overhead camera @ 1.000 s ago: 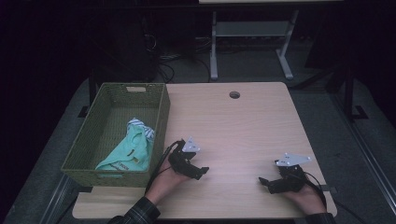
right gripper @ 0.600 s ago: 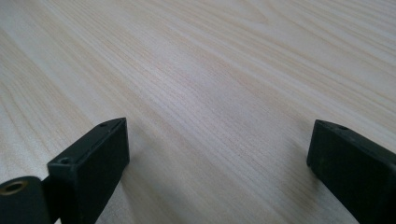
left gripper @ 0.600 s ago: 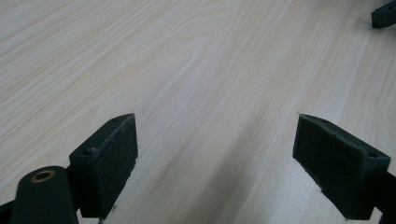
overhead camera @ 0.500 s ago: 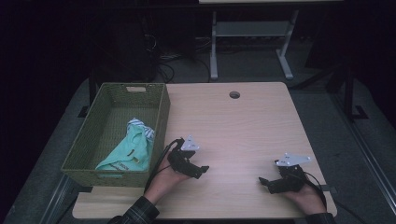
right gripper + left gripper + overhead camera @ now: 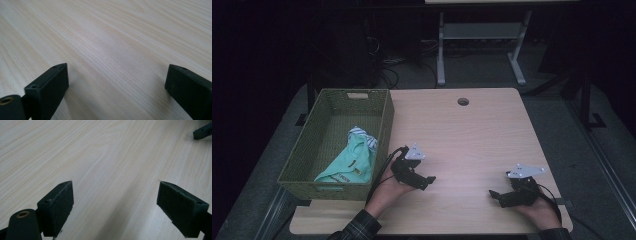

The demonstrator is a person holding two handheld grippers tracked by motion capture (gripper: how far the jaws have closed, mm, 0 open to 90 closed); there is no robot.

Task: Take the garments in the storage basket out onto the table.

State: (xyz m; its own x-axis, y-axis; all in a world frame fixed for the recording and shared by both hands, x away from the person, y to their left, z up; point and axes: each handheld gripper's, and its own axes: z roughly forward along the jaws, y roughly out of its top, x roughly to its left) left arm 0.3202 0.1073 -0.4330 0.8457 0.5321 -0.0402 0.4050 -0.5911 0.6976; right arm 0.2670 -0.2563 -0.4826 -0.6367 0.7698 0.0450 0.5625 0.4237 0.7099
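Note:
A green woven basket stands at the table's left edge with a teal and striped cloth bunched inside it. Just right of the basket, my left gripper rests low on the wooden table, pointing right. In the left gripper view its jaws stand wide apart over bare wood. Near the front right corner my right gripper lies on the table, pointing left. Its jaws are also spread wide with nothing between them. A tip of the right gripper shows far off in the left gripper view.
A round cable hole sits near the table's far edge. Beyond the table a metal stand and cables lie on the dark floor. A cable trails from the right gripper.

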